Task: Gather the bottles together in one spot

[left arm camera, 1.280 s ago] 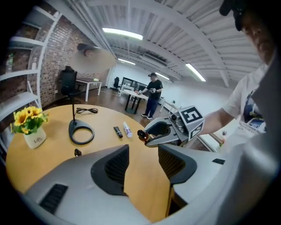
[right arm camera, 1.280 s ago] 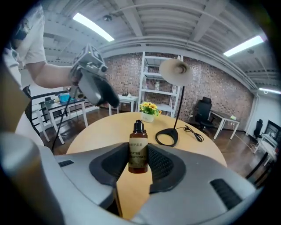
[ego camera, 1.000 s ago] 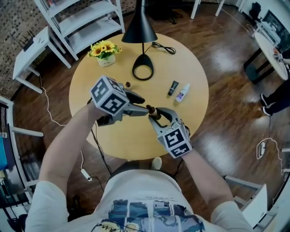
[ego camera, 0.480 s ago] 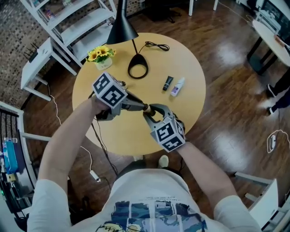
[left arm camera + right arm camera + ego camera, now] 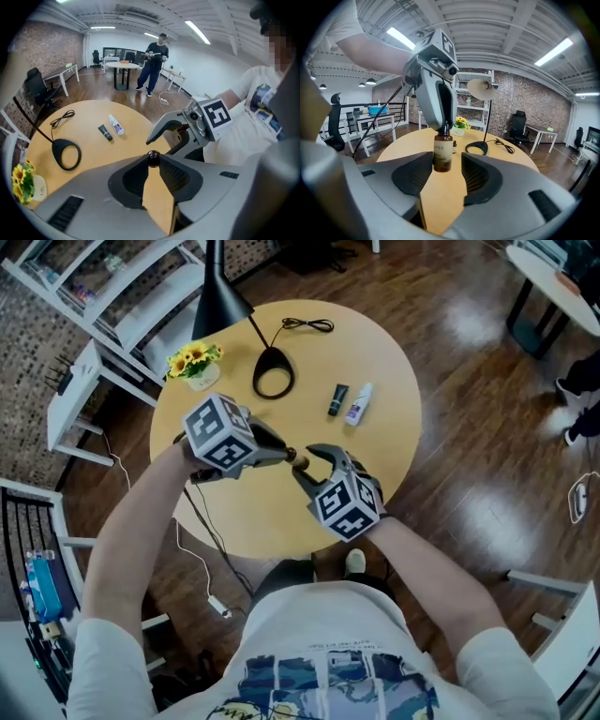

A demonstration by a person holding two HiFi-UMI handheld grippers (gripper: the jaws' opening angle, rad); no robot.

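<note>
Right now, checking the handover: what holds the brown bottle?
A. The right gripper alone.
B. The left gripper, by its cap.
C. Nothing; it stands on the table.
B: the left gripper, whose jaws have just been closing, pinches the cap of the brown bottle, while the right gripper, whose jaws have just been opening, stands clear of it on both sides.

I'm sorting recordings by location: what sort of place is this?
Probably an open-plan office or lab: a brick wall, a black office chair beside a white desk, and ceiling strip lights. The work happens at a round wooden table.
</note>
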